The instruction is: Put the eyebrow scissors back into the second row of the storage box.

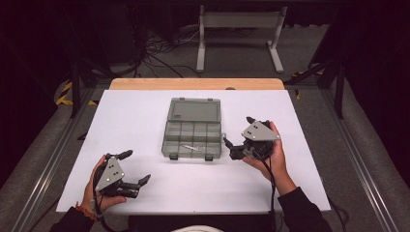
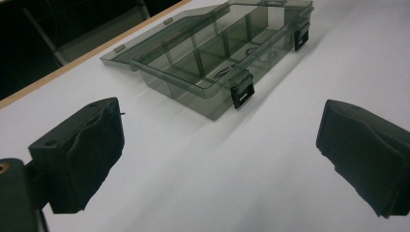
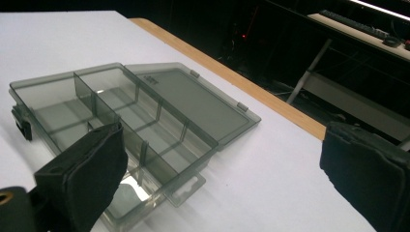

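A smoky translucent compartment box [image 1: 193,135] lies open mid-table, its lid [image 1: 194,110] folded flat toward the far side. A small metal item [image 1: 193,147] rests in a front compartment, and two black latches [image 1: 173,156] hang on the near wall. My left gripper [image 1: 135,167] is held at the near left, open and empty, pointing toward the box [image 2: 217,63] from a distance. My right gripper [image 1: 238,131] hovers open just right of the box, holding nothing. In the right gripper view, the box's [image 3: 121,125] near corner sits partly behind the left jaw, and the lid [image 3: 193,104] lies beyond it.
The white table top [image 1: 145,193] has a wooden strip [image 1: 196,83] along its far edge. Beyond it, a white metal frame [image 1: 239,29] and cables lie on the dark floor. Metal rails [image 1: 358,159] run along both sides of the table.
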The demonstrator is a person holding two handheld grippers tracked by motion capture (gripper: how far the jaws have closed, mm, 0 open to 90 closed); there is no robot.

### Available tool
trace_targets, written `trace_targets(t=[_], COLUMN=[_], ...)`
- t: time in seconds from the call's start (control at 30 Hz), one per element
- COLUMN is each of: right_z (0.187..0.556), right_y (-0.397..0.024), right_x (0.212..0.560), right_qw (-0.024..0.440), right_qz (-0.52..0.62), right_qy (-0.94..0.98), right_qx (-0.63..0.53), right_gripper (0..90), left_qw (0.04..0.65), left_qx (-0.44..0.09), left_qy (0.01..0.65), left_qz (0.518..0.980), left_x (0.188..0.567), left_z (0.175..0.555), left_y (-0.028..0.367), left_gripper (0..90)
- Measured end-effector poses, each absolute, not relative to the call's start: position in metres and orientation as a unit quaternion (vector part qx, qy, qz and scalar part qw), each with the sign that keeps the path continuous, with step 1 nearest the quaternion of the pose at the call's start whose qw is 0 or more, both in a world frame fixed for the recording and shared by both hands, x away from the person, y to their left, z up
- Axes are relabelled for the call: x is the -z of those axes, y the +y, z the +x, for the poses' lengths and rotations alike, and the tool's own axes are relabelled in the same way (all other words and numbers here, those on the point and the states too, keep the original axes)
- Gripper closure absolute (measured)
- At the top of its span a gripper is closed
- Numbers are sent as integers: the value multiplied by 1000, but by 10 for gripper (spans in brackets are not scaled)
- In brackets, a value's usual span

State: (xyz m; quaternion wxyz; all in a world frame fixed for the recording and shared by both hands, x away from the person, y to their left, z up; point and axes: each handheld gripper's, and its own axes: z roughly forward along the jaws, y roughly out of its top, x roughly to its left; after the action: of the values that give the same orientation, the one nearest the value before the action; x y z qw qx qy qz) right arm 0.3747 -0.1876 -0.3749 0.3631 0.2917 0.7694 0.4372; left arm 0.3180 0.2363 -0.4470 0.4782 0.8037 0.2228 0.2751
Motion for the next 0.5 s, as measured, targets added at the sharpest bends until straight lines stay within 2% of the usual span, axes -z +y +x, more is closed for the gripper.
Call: trace_targets(t=[0.5], right_z=[359], right_y=[-206], right_x=[390], right_qw=[375], right_qz=[277], right_qy=[777], right_qx=[-422], right_gripper=[36], left_qw=[479], left_qx=[-280], left_qy=[226], left_qz=[801], left_x=[447], left_z=[318], left_y=[236], left_gripper=[37])
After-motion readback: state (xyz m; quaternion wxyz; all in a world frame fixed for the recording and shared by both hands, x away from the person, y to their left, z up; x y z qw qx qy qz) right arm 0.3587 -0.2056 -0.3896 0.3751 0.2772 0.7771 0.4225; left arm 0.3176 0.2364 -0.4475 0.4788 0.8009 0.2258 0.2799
